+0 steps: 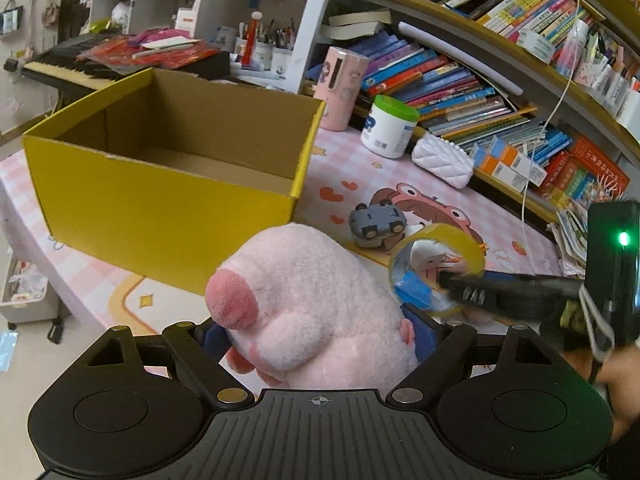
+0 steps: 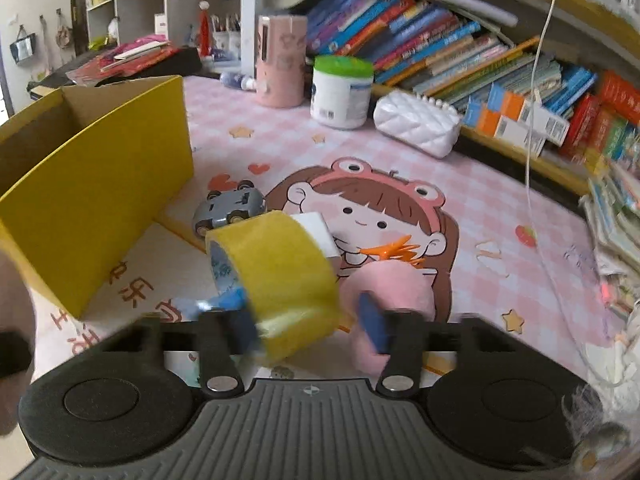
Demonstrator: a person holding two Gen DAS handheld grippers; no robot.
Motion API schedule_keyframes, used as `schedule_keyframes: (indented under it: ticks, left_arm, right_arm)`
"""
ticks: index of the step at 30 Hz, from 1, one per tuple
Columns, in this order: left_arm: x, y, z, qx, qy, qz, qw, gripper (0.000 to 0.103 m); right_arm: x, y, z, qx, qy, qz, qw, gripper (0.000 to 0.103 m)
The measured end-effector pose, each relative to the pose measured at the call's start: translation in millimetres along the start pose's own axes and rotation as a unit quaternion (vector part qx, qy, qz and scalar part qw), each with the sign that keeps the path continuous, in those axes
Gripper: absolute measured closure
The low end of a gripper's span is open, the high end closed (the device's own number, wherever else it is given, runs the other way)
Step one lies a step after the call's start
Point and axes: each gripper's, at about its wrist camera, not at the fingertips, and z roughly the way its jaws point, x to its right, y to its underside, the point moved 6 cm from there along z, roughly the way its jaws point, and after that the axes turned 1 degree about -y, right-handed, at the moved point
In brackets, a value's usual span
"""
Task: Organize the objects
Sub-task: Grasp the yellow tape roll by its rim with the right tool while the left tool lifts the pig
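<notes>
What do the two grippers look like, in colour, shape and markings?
Both are black plastic. The left gripper and the right gripper each have a ribbed base with a small crosshair mark, two round discs, silver pins and blue pads on the fingers. Seen from outside, the right one shows a green light.

Cardboard box (image 1: 160, 168) left on the mat (image 1: 360, 168), toy car (image 1: 378, 224) just right of it, plush toy (image 1: 312, 300) in front, tape roll (image 2: 272, 280) beside the car, jar (image 1: 388, 128) and clutch bag (image 1: 442, 160) behind, before the bookshelf (image 1: 500, 80)
</notes>
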Motion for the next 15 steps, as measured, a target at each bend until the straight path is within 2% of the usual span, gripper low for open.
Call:
schedule_keyframes:
  ticks: [4,7,11,15]
  left_arm:
    - [-8,3,-3,-0.002,-0.006,-0.008,0.9999,0.016]
    - [-8,2,-4,-0.001,-0.005,-0.007,1.0,0.016]
    - [-5,4,-4,-0.005,0.001,-0.003,1.0,0.016]
    - [-1,6,-4,-0.007,0.007,0.002,0.9999,0.016]
  right_arm:
    - [16,-13,-2,0.012,-0.016,0.067,0.998,0.071]
    - [29,-21,-9,0.02,-0.029,0.124,0.992,0.082]
    - [43,-22,-20,0.033,-0.038,0.188,0.981,0.092]
    - [60,-18,-26,0.031,-0.041,0.253,0.966,0.093]
